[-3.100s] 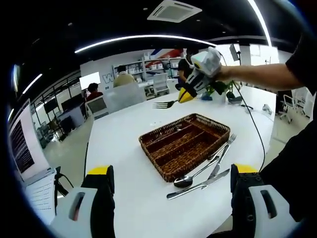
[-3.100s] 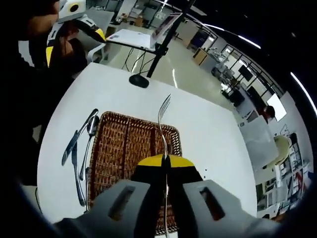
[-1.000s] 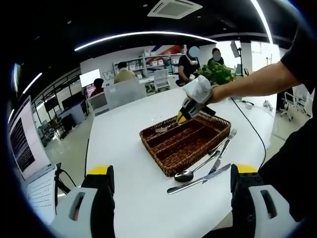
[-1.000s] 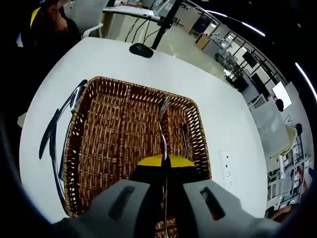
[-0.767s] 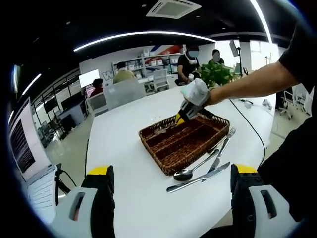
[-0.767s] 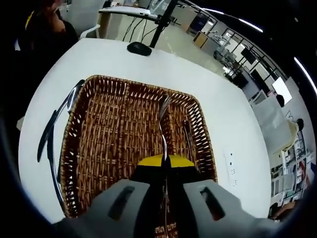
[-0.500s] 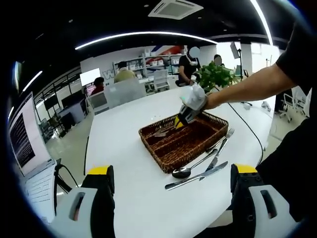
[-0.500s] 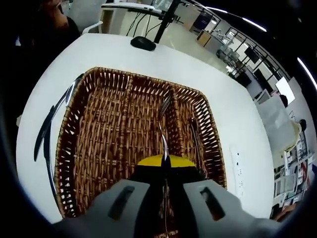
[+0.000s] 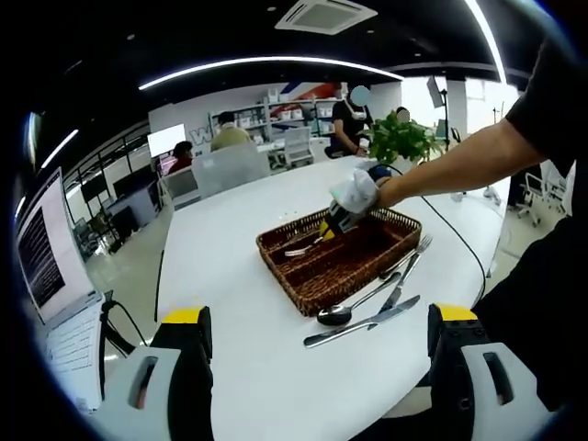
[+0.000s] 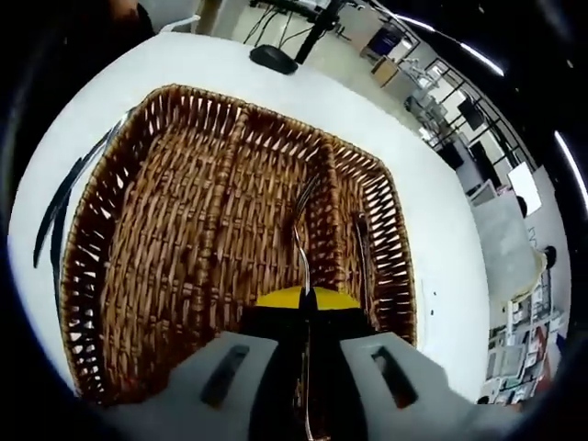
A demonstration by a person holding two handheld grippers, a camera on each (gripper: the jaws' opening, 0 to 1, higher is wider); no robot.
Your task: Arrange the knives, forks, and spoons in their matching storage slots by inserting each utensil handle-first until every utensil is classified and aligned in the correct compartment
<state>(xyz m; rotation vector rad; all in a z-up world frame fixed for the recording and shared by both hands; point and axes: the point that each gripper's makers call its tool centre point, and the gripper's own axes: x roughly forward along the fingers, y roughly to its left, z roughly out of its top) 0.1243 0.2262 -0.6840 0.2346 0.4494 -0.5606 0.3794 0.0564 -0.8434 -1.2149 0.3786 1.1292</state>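
My right claw (image 10: 306, 299) grips a fork (image 10: 300, 230), tines far, shaft running along the basket (image 10: 138, 230) dividers, over the right slot beside another fork (image 10: 360, 246). My left claw (image 9: 312, 367) hangs wide, near.

A brown woven wicker basket (image 10: 193, 230) is sitting on a glossy white table (image 9: 230, 367). Silver cutlery (image 9: 363, 317) is gleaming beside the basket. Yellow-tipped black jaws are showing on the grey right gripper (image 10: 307, 296).

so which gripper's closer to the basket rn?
Right. The right gripper is over the basket, shut on a fork held low inside it. The left gripper hangs open, back from the basket at the table's near edge.
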